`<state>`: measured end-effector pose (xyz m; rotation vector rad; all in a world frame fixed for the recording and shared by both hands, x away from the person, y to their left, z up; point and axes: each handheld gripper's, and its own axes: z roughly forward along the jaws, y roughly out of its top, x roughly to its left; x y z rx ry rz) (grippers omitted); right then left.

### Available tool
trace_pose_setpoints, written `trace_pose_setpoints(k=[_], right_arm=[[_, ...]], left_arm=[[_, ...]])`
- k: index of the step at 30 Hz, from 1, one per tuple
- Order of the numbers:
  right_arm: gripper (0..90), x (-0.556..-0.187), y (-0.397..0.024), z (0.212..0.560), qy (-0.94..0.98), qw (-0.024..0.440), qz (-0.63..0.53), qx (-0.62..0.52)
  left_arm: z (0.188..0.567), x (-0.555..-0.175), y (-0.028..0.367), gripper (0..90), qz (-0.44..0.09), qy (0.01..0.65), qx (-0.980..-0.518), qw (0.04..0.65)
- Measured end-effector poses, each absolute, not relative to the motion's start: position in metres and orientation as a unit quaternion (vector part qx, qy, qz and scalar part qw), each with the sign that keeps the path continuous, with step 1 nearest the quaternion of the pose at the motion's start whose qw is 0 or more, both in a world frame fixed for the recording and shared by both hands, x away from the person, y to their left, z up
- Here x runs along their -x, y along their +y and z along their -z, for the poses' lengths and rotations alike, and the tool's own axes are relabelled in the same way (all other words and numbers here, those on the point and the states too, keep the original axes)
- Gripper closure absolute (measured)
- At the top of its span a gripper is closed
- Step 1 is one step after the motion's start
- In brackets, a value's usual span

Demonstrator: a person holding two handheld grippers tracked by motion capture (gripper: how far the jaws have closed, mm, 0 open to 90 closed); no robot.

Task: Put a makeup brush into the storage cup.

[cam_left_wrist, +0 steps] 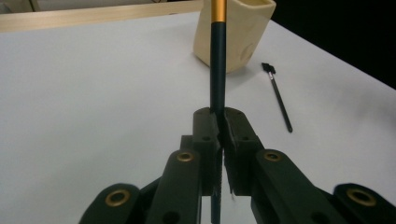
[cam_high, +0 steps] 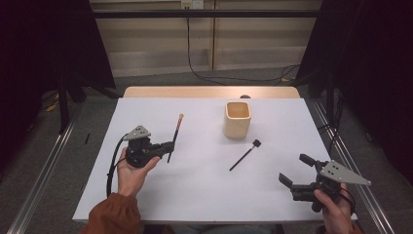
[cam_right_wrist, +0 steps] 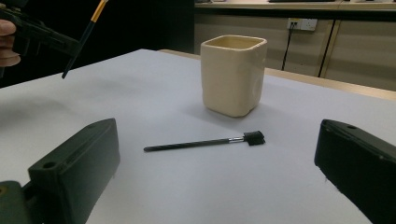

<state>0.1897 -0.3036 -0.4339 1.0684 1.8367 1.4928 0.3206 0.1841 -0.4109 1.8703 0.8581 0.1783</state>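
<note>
Brush [cam_left_wrist: 217,60] tip is cut off above the left gripper [cam_left_wrist: 219,126] clamping it.

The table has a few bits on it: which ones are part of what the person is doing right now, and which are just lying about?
In use:
- left gripper, shut on the brush with the gold band
- cream cup, probably where the brush goes

Lying about:
- small black brush, flat on the table
- right gripper, open, holding nothing

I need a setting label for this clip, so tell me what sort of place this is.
Probably a lab or recording room set up for handling trials. A white table stands between dark curtains, with cables trailing over the grey floor. A person holds a left gripper and a right gripper.
</note>
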Motion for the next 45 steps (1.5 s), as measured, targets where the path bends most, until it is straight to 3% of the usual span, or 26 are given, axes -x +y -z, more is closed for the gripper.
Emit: trace_pose_setpoints(k=[16,45], right_arm=[[0.0,-0.191,-0.304,0.433,0.676,0.256,-0.568,-0.394],[0.0,-0.216,-0.267,0.413,0.692,0.226,-0.600,-0.333]], left_arm=[[0.406,-0.304,0.183,84.2,-0.104,0.317,-0.746,0.576],[0.404,-0.290,0.178,84.2,-0.115,0.300,-0.743,0.587]])
